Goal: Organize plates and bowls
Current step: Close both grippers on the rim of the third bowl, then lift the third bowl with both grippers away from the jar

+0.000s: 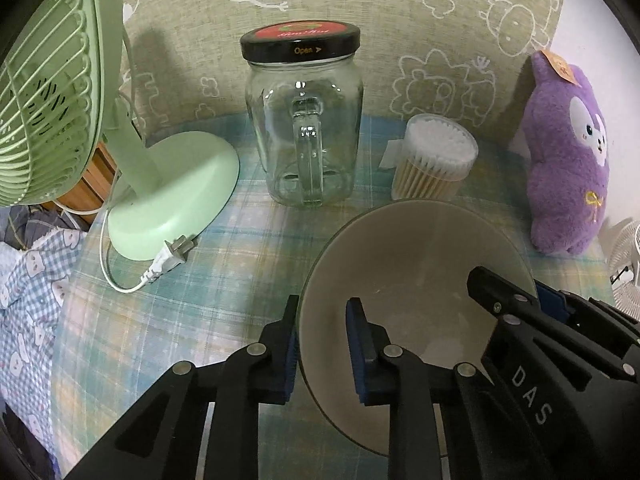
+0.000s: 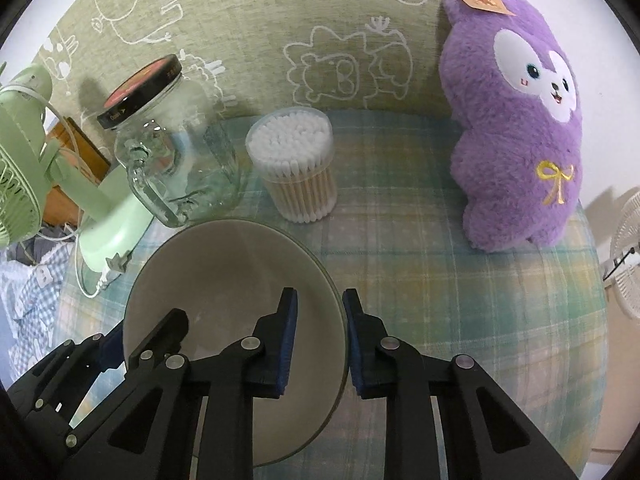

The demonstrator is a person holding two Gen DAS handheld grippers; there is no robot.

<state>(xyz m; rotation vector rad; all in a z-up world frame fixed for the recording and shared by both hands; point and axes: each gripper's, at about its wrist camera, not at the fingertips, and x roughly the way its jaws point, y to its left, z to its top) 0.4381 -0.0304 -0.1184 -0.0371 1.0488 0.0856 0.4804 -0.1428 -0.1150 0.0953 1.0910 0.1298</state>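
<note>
Both the left gripper [image 1: 322,344] and right gripper [image 2: 320,344] had their jaws pinching opposite rims of the bowl [image 1: 420,264], so a level, joint lift off the bench [image 1: 224,280] seemed next

Both grippers clamped on one bowl rim, left wrist view

The left gripper [image 1: 324,344] grips the bowl [image 1: 420,272] at its left rim; the right gripper [image 1: 516,300] grips the right rim. Beyond stand a glass jar [image 1: 304,120], cotton swabs [image 1: 436,160] and a green fan [image 1: 172,192].

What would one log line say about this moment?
left tongs: shut on bowl rim | right tongs: shut on opposite rim | bowl: on checked tablecloth
</note>
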